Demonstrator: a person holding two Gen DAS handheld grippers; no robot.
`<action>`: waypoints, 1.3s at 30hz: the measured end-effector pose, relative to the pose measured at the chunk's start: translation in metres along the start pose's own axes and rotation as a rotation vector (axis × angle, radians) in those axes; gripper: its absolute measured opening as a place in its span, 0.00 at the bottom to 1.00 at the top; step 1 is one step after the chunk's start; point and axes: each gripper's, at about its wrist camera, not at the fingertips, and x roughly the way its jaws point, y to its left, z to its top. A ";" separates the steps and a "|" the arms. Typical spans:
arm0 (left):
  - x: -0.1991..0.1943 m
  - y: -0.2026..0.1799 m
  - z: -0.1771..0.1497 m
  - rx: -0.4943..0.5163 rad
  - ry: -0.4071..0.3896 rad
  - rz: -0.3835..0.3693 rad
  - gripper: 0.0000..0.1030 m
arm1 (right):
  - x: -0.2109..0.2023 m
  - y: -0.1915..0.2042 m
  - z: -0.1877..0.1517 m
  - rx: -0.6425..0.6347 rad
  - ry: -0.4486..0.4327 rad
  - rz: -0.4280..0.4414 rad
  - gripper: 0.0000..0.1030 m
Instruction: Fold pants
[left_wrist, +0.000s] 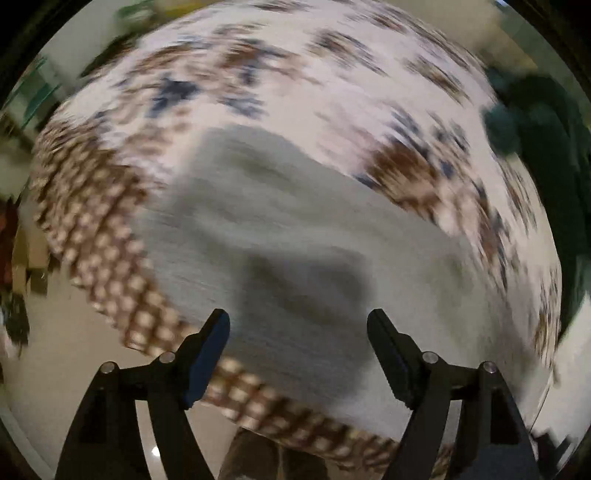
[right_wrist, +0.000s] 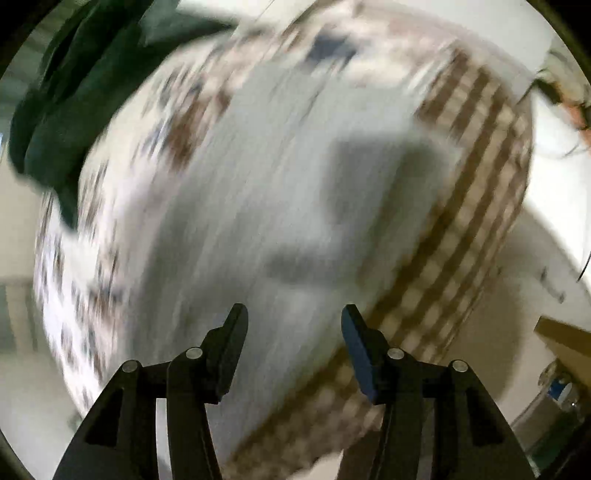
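Light grey pants (left_wrist: 295, 236) lie spread on a round table with a patterned white, brown and blue cloth (left_wrist: 332, 74). Both views are motion-blurred. My left gripper (left_wrist: 298, 325) is open and empty, above the near part of the pants. In the right wrist view the same grey pants (right_wrist: 251, 206) fill the middle, and my right gripper (right_wrist: 294, 319) is open and empty above them. Dark shadows of the grippers fall on the fabric.
A dark green garment (right_wrist: 74, 103) lies at the table's far left edge in the right wrist view and at the right edge in the left wrist view (left_wrist: 539, 122). The cloth's checked brown border (right_wrist: 472, 192) hangs over the edge. Pale floor (left_wrist: 66, 354) surrounds the table.
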 end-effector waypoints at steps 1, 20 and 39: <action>0.011 -0.021 -0.008 0.027 0.026 -0.027 0.73 | 0.001 -0.009 0.019 0.019 -0.032 -0.016 0.54; 0.072 -0.159 -0.079 0.321 0.178 -0.020 0.73 | -0.004 -0.080 0.076 0.119 -0.020 -0.048 0.05; 0.087 -0.221 -0.089 0.408 0.205 -0.053 0.73 | 0.014 -0.116 0.092 0.137 -0.033 -0.069 0.04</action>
